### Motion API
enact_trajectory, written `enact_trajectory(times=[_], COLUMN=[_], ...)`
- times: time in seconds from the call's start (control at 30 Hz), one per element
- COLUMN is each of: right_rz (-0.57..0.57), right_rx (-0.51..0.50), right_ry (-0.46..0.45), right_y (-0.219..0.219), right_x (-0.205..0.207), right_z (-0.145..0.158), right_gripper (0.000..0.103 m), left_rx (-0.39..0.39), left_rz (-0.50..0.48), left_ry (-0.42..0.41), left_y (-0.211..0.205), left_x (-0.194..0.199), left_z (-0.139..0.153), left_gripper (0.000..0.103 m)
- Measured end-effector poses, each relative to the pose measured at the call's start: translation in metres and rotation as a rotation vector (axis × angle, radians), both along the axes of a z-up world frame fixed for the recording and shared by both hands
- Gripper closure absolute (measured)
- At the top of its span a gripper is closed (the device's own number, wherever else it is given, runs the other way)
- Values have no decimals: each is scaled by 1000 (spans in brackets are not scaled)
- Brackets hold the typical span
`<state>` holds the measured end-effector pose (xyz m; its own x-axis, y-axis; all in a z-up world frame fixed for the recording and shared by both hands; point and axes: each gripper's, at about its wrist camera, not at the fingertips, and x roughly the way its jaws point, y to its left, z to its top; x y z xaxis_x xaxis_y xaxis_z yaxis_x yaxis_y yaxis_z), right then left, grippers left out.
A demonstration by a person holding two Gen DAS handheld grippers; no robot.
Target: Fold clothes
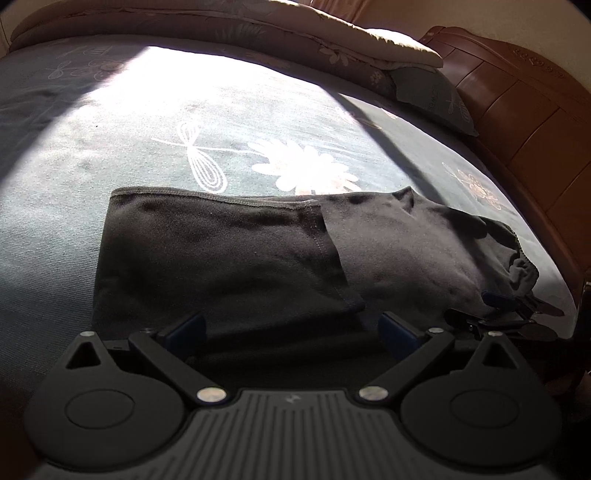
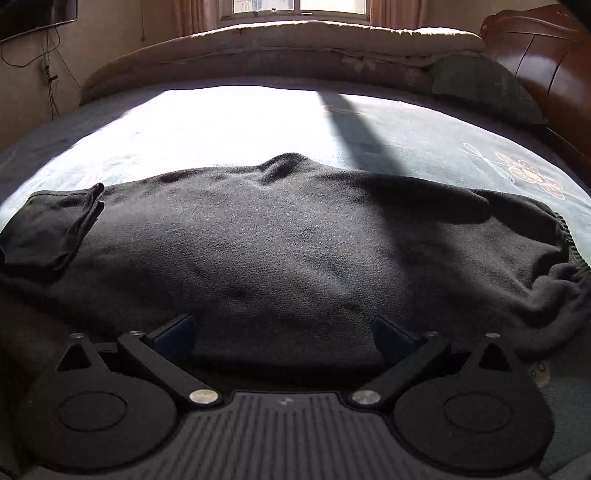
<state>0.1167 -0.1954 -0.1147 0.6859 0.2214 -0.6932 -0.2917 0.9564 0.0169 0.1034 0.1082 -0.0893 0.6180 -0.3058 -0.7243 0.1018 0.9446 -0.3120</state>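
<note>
A black fleece garment (image 1: 258, 251) lies partly folded on the bed, its left part doubled over on top. It fills the middle of the right wrist view (image 2: 288, 251), with a folded flap (image 2: 48, 229) at the left and a ribbed elastic hem (image 2: 565, 236) at the right. My left gripper (image 1: 291, 328) is open, its jaws wide apart over the garment's near edge. My right gripper (image 2: 284, 332) is open too, low over the near edge. The right gripper also shows in the left wrist view (image 1: 517, 306) by the garment's right end.
The bed has a grey-green sheet (image 1: 110, 147) with flower prints, in strong sunlight. A rolled quilt (image 2: 295, 48) and a pillow (image 2: 480, 85) lie at the far side. A wooden headboard (image 1: 524, 110) runs along the right. A window (image 2: 299, 5) is behind.
</note>
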Motion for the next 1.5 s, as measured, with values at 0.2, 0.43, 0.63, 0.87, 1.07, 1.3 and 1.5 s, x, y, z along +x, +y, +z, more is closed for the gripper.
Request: enact_trajectory(times=[0.2, 0.43, 0.63, 0.87, 1.07, 1.3, 1.5], right_rz=[32, -76, -213, -217, -96, -107, -90], right_rx=[91, 61, 7, 35, -36, -52, -44], right_ry=[-25, -142, -33, -58, -21, 74, -26], right_y=[-20, -75, -131, -143, -104, -106, -87], right_x=[-7, 24, 46, 17, 25, 8, 35], right_z=[11, 34, 0, 10, 6, 10, 33], right_gripper=[0, 0, 0, 0, 0, 0, 0], left_rx=[30, 57, 66, 78, 78, 67, 90], left_rz=[25, 15, 1, -16, -5, 5, -1], left_ry=[47, 41, 36, 32, 34, -7, 19], left_y=[0, -4, -3, -5, -4, 1, -2], left_x=[9, 19, 18, 19, 17, 23, 27], left_z=[-7, -3, -12, -12, -10, 1, -14], left_gripper=[4, 4, 3, 1, 1, 1, 1])
